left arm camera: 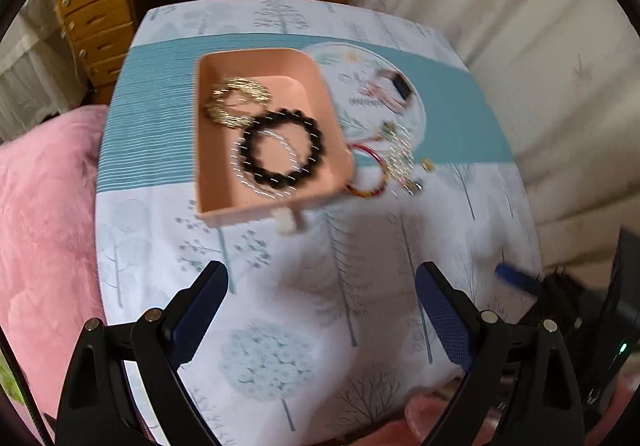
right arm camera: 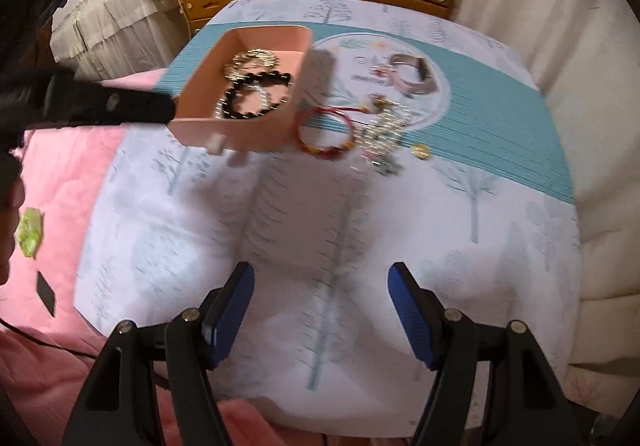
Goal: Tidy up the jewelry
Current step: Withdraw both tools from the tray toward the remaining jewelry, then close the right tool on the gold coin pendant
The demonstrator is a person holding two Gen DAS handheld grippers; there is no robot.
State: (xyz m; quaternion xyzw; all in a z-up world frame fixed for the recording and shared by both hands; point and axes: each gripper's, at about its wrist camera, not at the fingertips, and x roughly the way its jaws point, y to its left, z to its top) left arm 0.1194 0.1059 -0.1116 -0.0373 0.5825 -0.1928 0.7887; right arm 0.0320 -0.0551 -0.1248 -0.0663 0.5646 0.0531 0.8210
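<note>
left claw (left arm camera: 322,308) empty, gaping; right claw (right arm camera: 321,312) likewise, hovering

Open right gripper (right arm camera: 322,310) hovers over tree-print cloth (right arm camera: 320,226); pink rectangular plastic tray (right arm camera: 236,134) holds black beaded bracelet (right arm camera: 256,94).

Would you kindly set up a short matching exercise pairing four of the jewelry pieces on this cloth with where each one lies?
Things:
1. black bead bracelet
2. red bracelet
3. watch
4. gold bracelet

Places:
A. on the cloth, just right of the pink tray
B. in the tray's far part
C. in the tray's near part
D. on the round print, far right

Pairs: 1-C, 2-A, 3-D, 4-B
</note>
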